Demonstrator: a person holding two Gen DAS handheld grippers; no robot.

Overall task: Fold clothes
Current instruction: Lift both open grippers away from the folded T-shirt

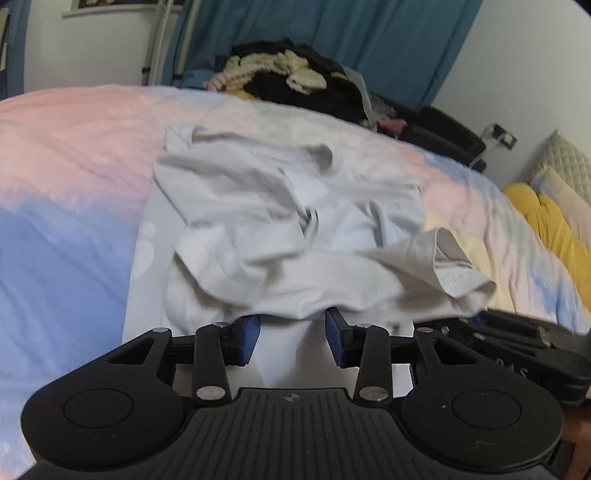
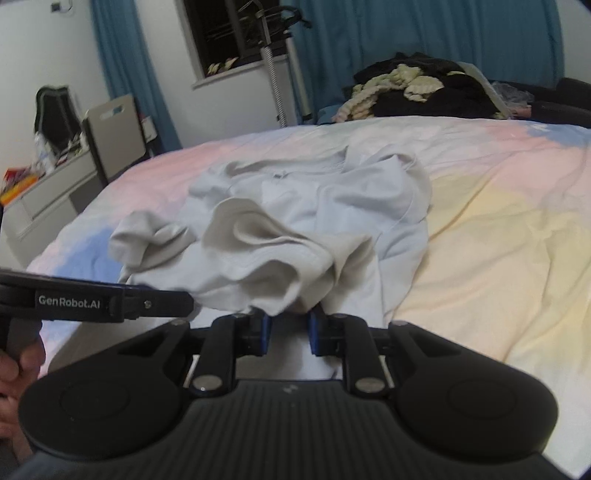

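Pastel bedspread (image 2: 498,229) carries the crumpled grey shirt (image 1: 280,221) — mid-fold. Left gripper (image 1: 292,332) jaws stand released under its near hem; right gripper (image 2: 290,325) jaws narrow, grasp unclear. Next: pinch hem, lay flat.

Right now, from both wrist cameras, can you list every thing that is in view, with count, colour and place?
shirt: one, pale grey, crumpled on the bed, near edge at both grippers
bedcover: one, pastel pink, blue and yellow, under the shirt
clothes pile: one, black and cream, beyond the bed's far edge
curtains: blue, back wall
pillows: yellow and pale, right end of the bed
desk: one, grey, left of the bed
left hand-held gripper: black, blue pads apart, shirt edge above them
right hand-held gripper: black, blue pads apart, shirt edge above them
hand: one, on the left gripper's handle
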